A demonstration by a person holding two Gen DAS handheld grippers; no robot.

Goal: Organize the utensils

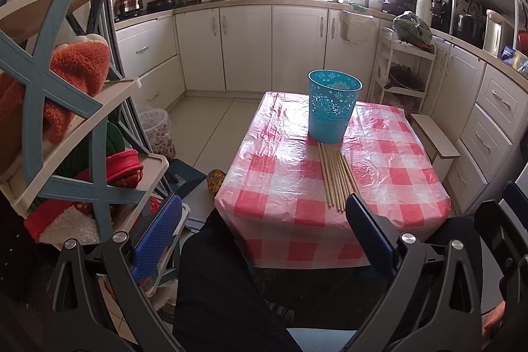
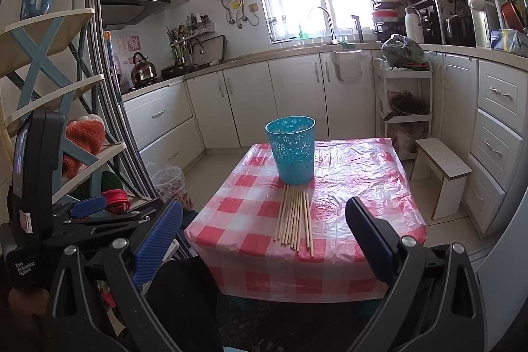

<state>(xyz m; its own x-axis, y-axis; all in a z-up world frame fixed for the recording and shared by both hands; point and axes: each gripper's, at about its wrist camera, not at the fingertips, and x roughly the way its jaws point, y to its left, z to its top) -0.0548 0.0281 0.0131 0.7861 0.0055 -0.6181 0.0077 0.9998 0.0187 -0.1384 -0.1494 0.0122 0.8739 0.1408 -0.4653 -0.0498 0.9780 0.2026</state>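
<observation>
Several wooden chopsticks [image 1: 336, 175] [image 2: 295, 218] lie side by side on a small table with a red-and-white checked cloth [image 1: 379, 160] [image 2: 356, 187]. Just behind them stands an upright teal perforated holder cup [image 1: 333, 106] [image 2: 292, 149]. My left gripper [image 1: 264, 203] is open, held short of the table's near edge with nothing between its blue fingers. The right gripper [image 2: 264, 207] is also open and empty, hovering before the table's front edge. In the right wrist view the left gripper's body [image 2: 82, 210] shows at the left.
A blue-and-cream shelf rack [image 1: 59, 94] [image 2: 49, 61] with fabric items stands close on the left. A small wooden stool [image 1: 435, 141] [image 2: 442, 167] sits right of the table. A person's dark-clothed leg [image 1: 224, 269] is below. Kitchen cabinets and a white trolley [image 2: 406, 101] line the back.
</observation>
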